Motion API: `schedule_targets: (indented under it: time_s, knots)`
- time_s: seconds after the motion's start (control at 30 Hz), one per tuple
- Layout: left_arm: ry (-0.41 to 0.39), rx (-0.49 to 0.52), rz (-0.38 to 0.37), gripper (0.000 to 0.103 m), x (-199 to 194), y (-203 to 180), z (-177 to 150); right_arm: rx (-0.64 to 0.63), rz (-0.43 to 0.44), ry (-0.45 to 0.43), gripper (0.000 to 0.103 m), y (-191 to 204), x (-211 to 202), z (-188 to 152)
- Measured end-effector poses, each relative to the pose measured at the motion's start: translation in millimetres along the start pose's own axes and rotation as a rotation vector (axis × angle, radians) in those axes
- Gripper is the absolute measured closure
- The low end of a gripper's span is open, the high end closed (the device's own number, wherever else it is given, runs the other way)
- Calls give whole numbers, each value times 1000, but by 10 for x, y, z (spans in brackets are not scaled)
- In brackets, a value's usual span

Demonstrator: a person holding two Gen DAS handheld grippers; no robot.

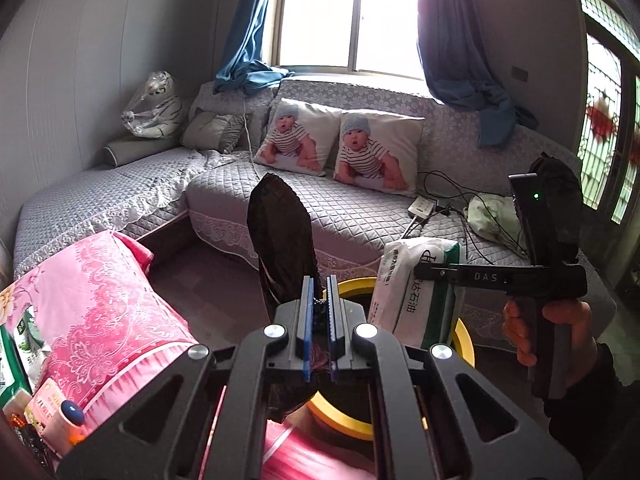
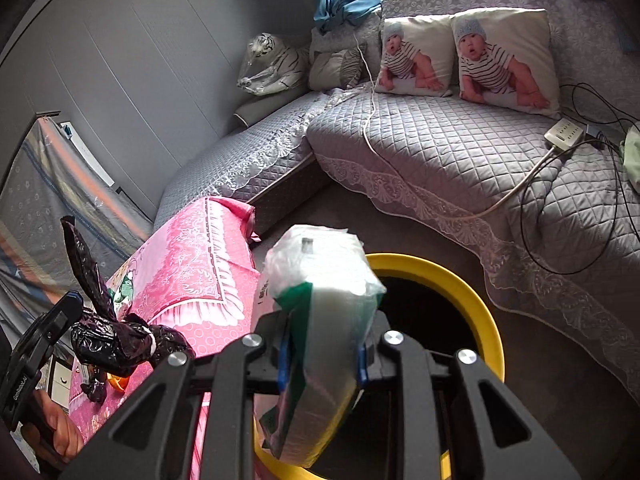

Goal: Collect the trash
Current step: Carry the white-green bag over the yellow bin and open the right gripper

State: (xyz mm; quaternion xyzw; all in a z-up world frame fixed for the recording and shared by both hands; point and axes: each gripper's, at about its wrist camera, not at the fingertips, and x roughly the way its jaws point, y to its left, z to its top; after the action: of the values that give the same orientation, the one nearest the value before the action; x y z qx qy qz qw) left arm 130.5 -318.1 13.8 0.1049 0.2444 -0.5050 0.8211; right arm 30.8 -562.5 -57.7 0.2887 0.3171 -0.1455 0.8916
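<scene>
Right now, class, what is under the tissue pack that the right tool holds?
The yellow-rimmed bin stands open below the tissue pack. Its inside is dark; contents cannot be seen.

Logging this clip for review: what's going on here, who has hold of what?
A person holds a gripper in each hand. The left gripper is shut on a crumpled black plastic bag. The right gripper is shut on a white and green plastic-wrapped tissue pack, which is over the yellow-rimmed round bin beside the pink cloth-covered table. Nothing has been dropped yet.
</scene>
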Motion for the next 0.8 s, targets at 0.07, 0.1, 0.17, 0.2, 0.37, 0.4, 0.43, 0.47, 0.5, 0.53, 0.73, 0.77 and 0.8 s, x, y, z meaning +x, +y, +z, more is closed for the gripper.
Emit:
schedule_targets:
  time_s: [0.07, 0.1, 0.17, 0.2, 0.37, 0.4, 0.43, 0.47, 0.5, 0.53, 0.73, 0.77, 0.8]
  knots:
    - [3, 16, -28, 98, 100, -113, 29, 12, -28, -2, 81, -70, 37, -4]
    - [5, 24, -36, 98, 149, -172, 42, 18, -43, -3, 81, -108, 56, -10]
    - [15, 29, -51, 98, 260, -252, 56, 32, -58, 2, 81, -179, 97, -24]
    - [22, 23, -59, 98, 321, -262, 62, 38, -58, 6, 81, -212, 105, -39]
    - [54, -8, -90, 98, 577, -296, 45, 52, -78, 17, 80, -290, 143, -84]
    - [61, -14, -95, 97, 610, -298, 37, 58, -77, 19, 80, -304, 143, -85]
    - [68, -18, -93, 97, 655, -292, 40, 67, -74, 22, 80, -323, 143, -90]
    - [69, -22, -86, 97, 676, -296, 32, 73, -78, 22, 78, -335, 136, -93]
    - [70, -25, -80, 97, 693, -297, 28, 79, -80, 20, 76, -351, 123, -92]
    - [73, -28, -77, 97, 708, -288, 30, 90, -89, 18, 74, -375, 113, -94]
    - [31, -94, -7, 9, 625, -124, -51, 149, -133, -9, 59, -547, -19, -115]
    - [9, -102, -2, 10, 566, -88, -69, 151, -137, -17, 59, -558, -53, -119]
    - [12, -104, -4, 10, 548, -59, -70, 155, -135, -19, 58, -567, -81, -123]
